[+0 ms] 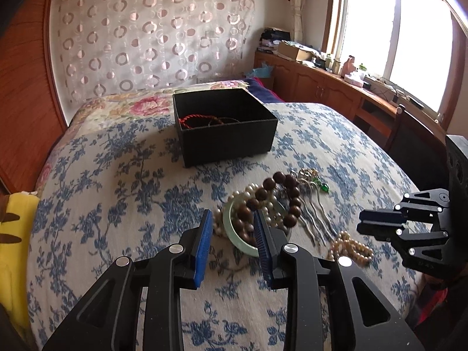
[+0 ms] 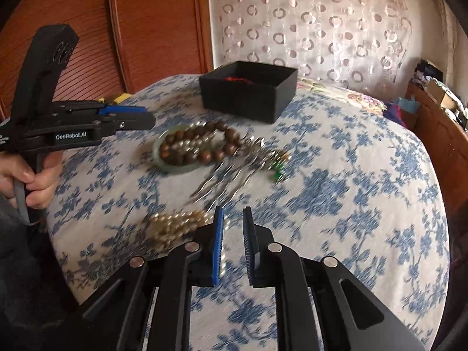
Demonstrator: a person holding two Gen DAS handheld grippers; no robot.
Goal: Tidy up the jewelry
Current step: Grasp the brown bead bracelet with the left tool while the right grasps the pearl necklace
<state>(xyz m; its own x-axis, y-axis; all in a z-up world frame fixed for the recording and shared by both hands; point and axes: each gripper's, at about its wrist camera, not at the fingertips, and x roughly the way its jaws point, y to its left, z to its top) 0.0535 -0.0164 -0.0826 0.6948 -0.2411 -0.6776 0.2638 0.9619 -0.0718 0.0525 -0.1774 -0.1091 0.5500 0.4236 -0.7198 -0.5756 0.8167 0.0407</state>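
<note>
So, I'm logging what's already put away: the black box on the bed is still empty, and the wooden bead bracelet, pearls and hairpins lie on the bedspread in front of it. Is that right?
Not quite: the black box is not empty. The left wrist view shows a red cord already inside it. The rest holds: the wooden bead bracelet, pearls and hairpins lie on the bedspread in front of it.

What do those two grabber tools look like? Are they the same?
They match. The left tool and the right tool are black frames with cut-out triangle holes and round silver pins, and thin ribbed pads, one bright blue. The left tool's side reads GenRobot.AI in white, above a black handle gripped by a hand.
</note>
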